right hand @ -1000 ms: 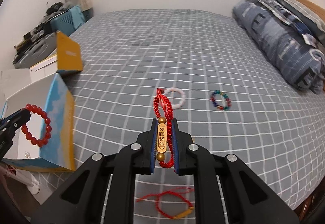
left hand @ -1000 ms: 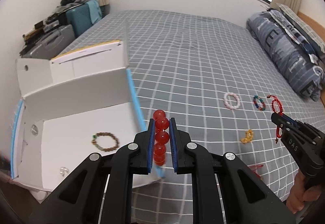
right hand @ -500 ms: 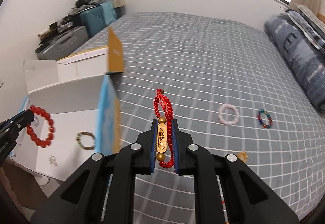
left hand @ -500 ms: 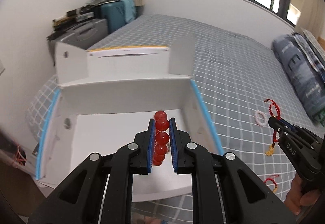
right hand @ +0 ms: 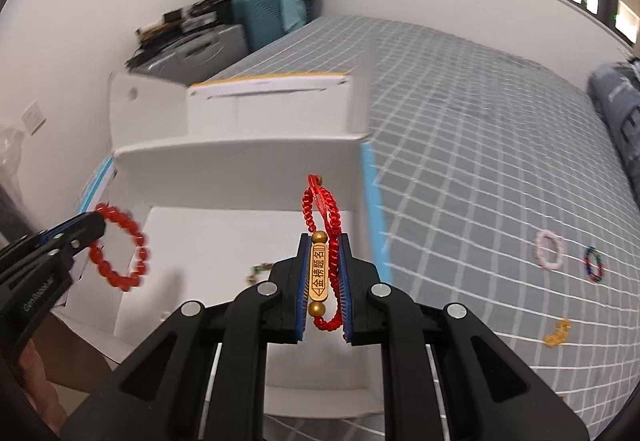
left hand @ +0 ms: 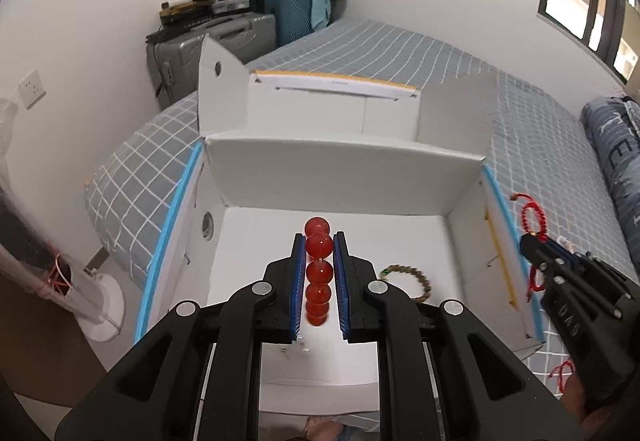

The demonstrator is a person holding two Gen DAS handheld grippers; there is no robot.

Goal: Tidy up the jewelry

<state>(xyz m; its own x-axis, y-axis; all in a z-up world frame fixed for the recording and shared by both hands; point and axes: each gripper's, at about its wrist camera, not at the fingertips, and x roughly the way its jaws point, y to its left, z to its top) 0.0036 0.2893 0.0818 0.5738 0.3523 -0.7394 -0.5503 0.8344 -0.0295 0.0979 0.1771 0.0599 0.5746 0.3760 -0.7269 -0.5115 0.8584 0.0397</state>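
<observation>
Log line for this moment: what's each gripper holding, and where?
left gripper: shut on red bead bracelet, over white box | right gripper: shut on red cord bracelet, at the box

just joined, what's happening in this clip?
A person is sorting jewelry into a white box on the bed. The left gripper is shut on a red bead bracelet above the box; the right gripper is shut on a red cord bracelet. A brown bracelet lies inside; pink, multicolour and yellow pieces remain on the bedspread.
</observation>
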